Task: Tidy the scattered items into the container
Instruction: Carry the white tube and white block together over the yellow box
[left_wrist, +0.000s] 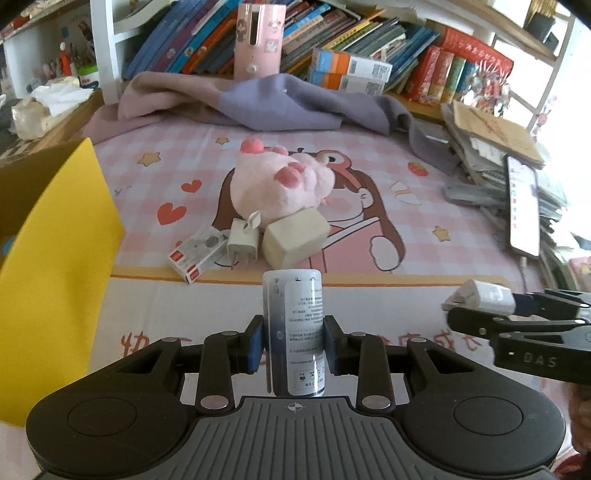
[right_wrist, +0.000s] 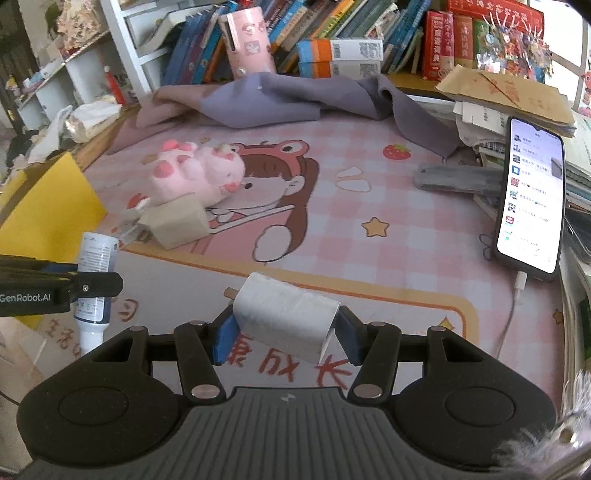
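Bed sheet (left_wrist: 424, 236) covers the work surface, pink check with a cartoon print. Yellow container (left_wrist: 55, 266) stands at the near left edge; its inside is barely visible, so the count already stowed cannot be told.

Left on the sheet, mid-distance, clustered: pink plush toy (left_wrist: 280, 184), beige block (left_wrist: 295, 240) touching it, white charger (left_wrist: 242, 242) just left of the block, small red-and-white box (left_wrist: 197, 256) at the cluster's left.

Left gripper (left_wrist: 293, 338): jaws clamped on an upright white bottle (left_wrist: 293, 325), off the sheet, just right of the container.

Right gripper (right_wrist: 284, 332): jaws clamped on a white plug adapter (right_wrist: 286, 317), further right, also lifted.

Judgement: two items in transit, none of these yet dropped in; four remain. Task early to midway.
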